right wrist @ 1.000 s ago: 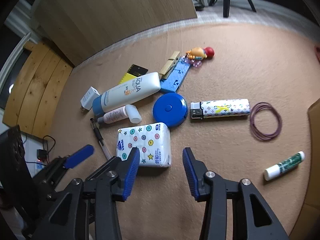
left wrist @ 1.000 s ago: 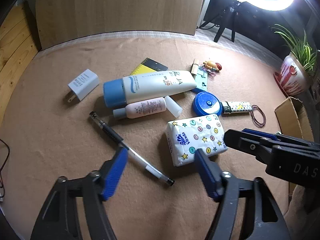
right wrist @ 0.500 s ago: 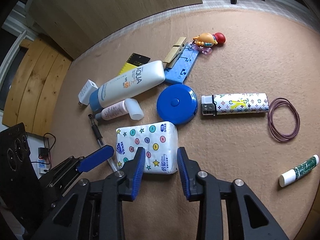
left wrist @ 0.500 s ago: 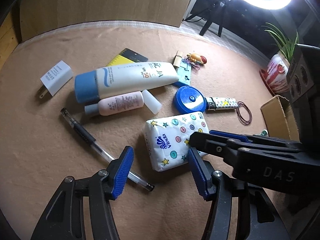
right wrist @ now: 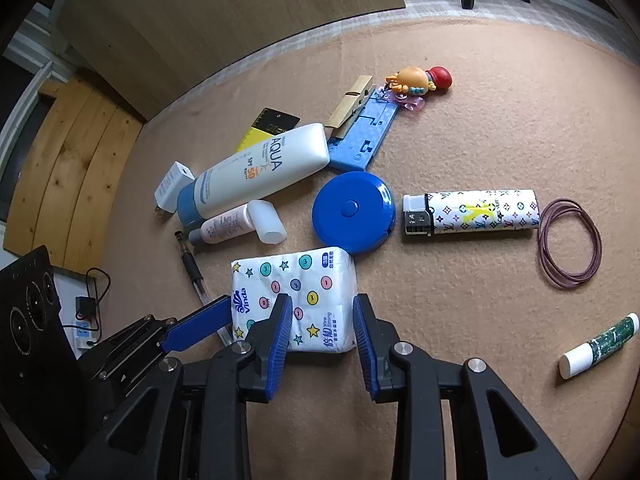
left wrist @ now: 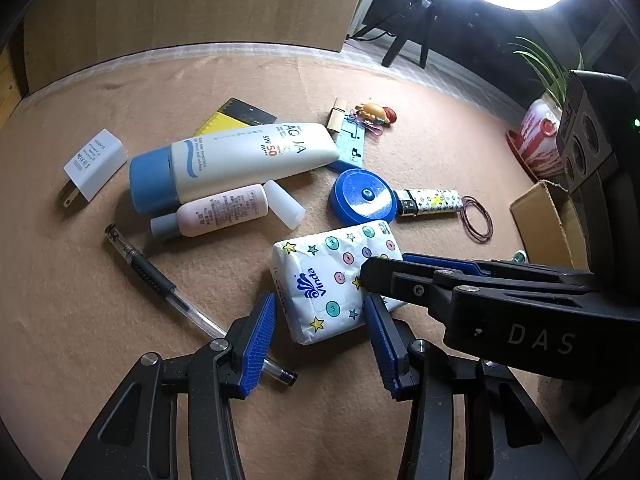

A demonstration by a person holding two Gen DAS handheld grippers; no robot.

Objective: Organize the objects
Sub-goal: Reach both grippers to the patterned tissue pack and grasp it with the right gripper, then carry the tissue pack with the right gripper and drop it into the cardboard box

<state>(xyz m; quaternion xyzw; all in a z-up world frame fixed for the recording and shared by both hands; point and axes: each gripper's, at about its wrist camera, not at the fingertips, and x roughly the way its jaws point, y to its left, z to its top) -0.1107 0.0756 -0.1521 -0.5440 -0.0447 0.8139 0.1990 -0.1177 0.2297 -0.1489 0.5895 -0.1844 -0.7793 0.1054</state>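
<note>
A white Vinda tissue pack (left wrist: 332, 276) (right wrist: 296, 280) with coloured dots lies on the tan mat. My left gripper (left wrist: 320, 336) is open, its blue pads either side of the pack's near end. My right gripper (right wrist: 320, 332) is open too, straddling the pack's near right corner; its arm crosses the left wrist view (left wrist: 480, 296). Around the pack lie a sunscreen tube (right wrist: 256, 168), a small pink bottle (right wrist: 228, 228), a pen (left wrist: 192, 300), a blue round tape measure (right wrist: 352, 212), a patterned lighter (right wrist: 472, 212), a rubber band (right wrist: 568, 248) and a lip balm (right wrist: 596, 346).
A white charger plug (left wrist: 92, 164), a yellow-black ruler (right wrist: 268, 128), a blue clip piece (right wrist: 364, 136), a wooden clothespin (right wrist: 348, 108) and a small toy (right wrist: 420, 78) lie farther back. A cardboard box (left wrist: 548, 220) and a potted plant (left wrist: 540, 136) stand at the right. A wooden board (right wrist: 224, 20) stands behind.
Both grippers have moved in toward the tissue pack. The right gripper's jaws have narrowed around the pack's corner. The objects on the mat have not moved.
</note>
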